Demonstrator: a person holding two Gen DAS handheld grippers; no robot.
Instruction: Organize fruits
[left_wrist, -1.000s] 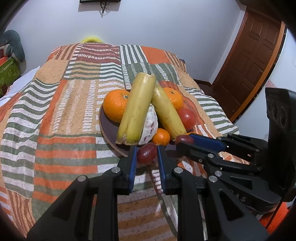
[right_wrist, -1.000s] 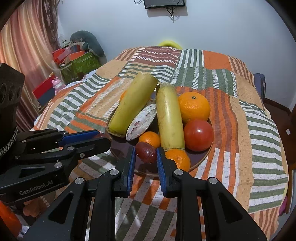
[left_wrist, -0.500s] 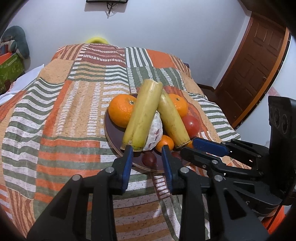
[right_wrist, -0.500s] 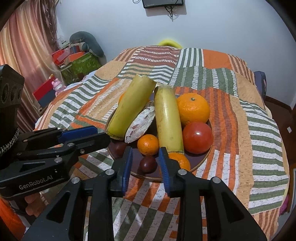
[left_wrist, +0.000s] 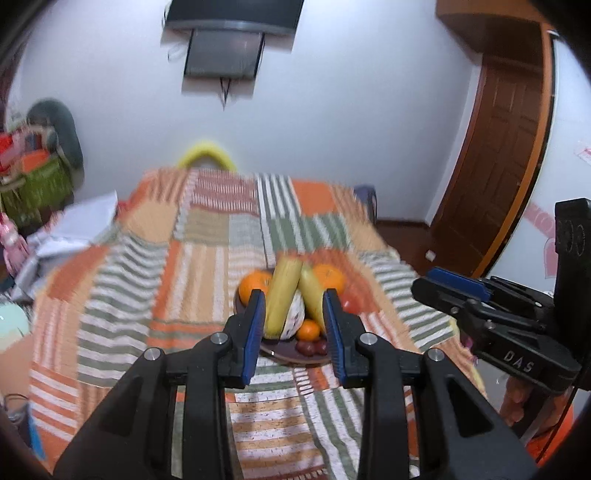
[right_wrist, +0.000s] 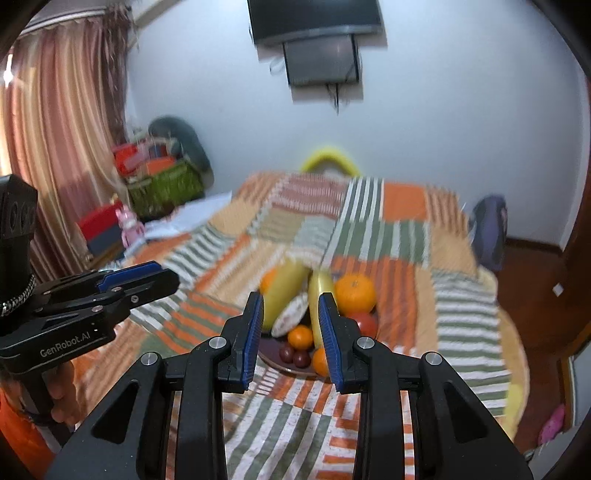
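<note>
A dark round plate (left_wrist: 286, 355) on the striped bedspread holds two bananas (left_wrist: 282, 301), oranges (left_wrist: 252, 290), a small tangerine (left_wrist: 308, 329), a red tomato (left_wrist: 351, 304), a pale speckled fruit (left_wrist: 293, 319) and two dark red plums (left_wrist: 310, 346). The same plate (right_wrist: 271, 356) and plums (right_wrist: 293, 354) show in the right wrist view. My left gripper (left_wrist: 293, 321) is open and empty, well back from the plate. My right gripper (right_wrist: 291, 319) is open and empty too, also back and above. Each gripper shows in the other's view: the right one (left_wrist: 454, 291), the left one (right_wrist: 136, 282).
The patchwork bedspread (left_wrist: 207, 236) covers the whole bed. A wall TV (left_wrist: 225, 55) hangs behind. A wooden door (left_wrist: 495, 166) is at the right. Boxes and toys (right_wrist: 155, 173) stand by the curtain at the left. A dark bag (right_wrist: 487, 229) sits off the bed's far right.
Both grippers let go of their plums, which now lie on the plate's front. Both grippers opened wider and pulled back and up, away from the plate.
</note>
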